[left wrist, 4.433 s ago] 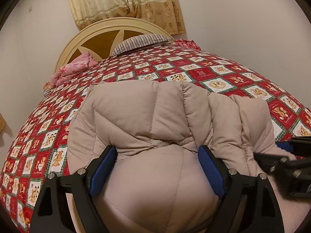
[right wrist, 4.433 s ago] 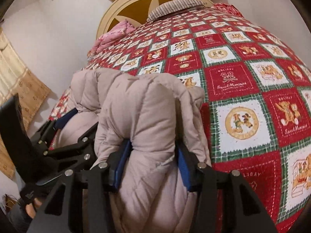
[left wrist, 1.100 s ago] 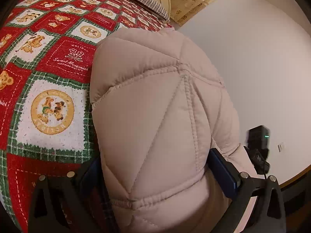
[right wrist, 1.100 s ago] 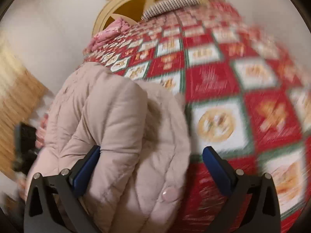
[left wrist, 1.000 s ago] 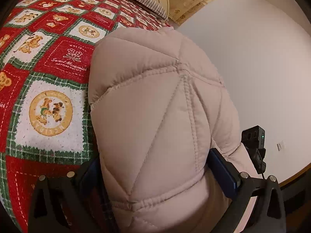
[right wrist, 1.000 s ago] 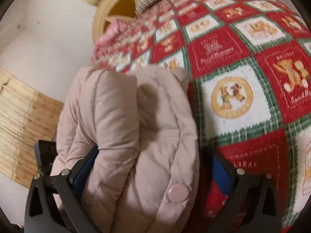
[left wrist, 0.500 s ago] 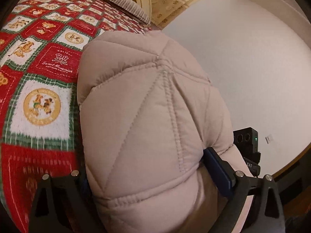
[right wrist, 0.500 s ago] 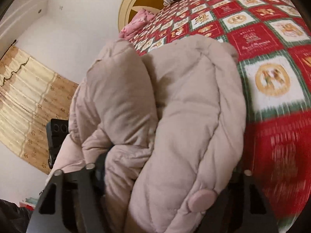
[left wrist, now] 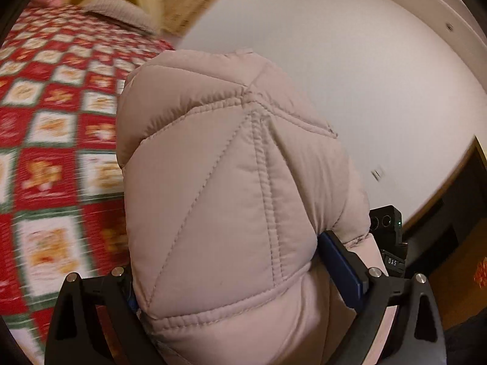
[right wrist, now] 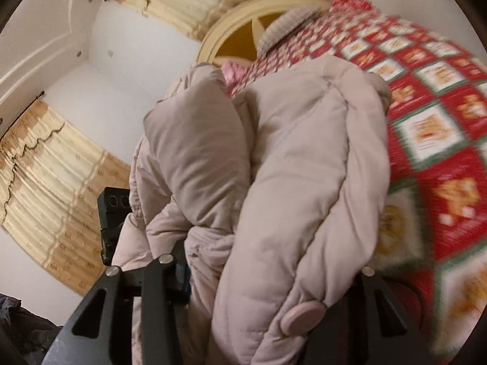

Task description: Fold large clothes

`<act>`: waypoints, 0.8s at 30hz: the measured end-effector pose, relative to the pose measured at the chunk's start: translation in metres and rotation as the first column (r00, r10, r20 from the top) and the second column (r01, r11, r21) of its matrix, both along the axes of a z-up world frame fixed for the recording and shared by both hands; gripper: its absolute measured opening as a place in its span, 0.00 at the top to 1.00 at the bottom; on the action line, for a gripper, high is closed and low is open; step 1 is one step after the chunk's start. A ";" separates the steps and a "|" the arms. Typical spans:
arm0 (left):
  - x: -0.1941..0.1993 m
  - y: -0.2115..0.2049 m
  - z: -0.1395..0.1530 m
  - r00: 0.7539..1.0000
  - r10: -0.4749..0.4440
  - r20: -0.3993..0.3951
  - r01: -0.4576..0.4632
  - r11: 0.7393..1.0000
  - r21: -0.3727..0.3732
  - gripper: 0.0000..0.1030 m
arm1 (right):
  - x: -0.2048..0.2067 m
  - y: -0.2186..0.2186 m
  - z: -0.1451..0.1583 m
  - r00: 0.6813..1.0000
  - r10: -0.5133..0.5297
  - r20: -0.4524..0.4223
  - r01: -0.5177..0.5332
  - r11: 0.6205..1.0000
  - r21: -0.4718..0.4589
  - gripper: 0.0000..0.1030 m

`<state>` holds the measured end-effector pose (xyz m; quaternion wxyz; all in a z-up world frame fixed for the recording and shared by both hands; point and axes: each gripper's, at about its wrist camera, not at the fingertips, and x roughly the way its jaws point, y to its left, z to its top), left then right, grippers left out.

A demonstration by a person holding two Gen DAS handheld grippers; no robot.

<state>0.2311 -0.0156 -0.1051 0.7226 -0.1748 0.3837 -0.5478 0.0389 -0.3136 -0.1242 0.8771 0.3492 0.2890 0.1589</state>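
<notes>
Jacket (left wrist: 219, 197), beige and quilted, is bundled thick and held off the bedspread (left wrist: 45, 140): left gripper (left wrist: 243, 276) clenches one end, right gripper (right wrist: 268, 276) clamps the other. Beyond lie a striped pillow (right wrist: 283, 27) and round headboard (right wrist: 240, 21).

Padded coat (left wrist: 225, 188) fills both claws' forward view; bedspread (right wrist: 441, 127) open beyond; headboard (right wrist: 243, 33) far end.

The puffy coat (left wrist: 231, 188) is now up off the bed cover (left wrist: 45, 140), held in the air. A bit ago it lay flat there. Both grippers, left (left wrist: 240, 276) and right (right wrist: 274, 270), squeeze it tighter and tip up toward the walls.
</notes>
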 end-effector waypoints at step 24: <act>0.047 -0.270 -0.061 0.979 -0.199 -0.038 0.202 0.941 0.273 0.01 | -0.081 -0.209 -0.071 0.903 -0.426 -0.055 0.430 0.896 0.115 0.53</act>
